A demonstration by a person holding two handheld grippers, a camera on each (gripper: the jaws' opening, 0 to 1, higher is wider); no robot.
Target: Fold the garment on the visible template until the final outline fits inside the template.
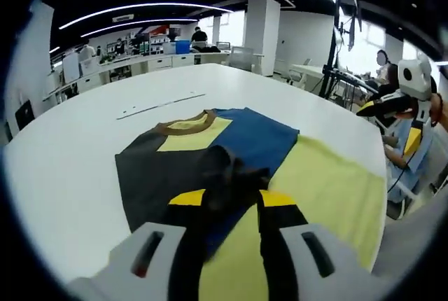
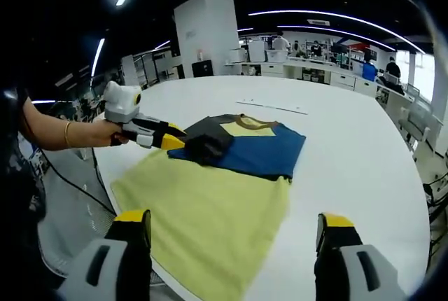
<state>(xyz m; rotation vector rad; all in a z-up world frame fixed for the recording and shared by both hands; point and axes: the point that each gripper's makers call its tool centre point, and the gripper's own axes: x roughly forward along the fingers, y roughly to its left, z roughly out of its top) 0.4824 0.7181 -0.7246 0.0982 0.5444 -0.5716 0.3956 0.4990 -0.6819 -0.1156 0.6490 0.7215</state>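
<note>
Two grippers in play here, and only one is doing any work. The left gripper (image 2: 178, 140) is clenched on a bunched dark fold of the garment (image 2: 241, 147), looks like a sleeve or side edge, pulled in over the blue and dark body; in the left gripper view that bunch (image 1: 227, 175) sits right between its jaws. The right gripper (image 2: 234, 245) is released, jaws spread wide with nothing between them, hovering off the near edge of the table (image 2: 364, 154). The shirt lies mostly on the yellow template (image 2: 210, 217), collar end pointing toward the far edge, its long axis running away from the right gripper. The far part of the shirt hangs past the template's far edge, so I'd guess the fold isn't done yet. The left gripper is clearly nearer the fabric, since it's touching it, while the right one is well apart across the bare yellow.
</note>
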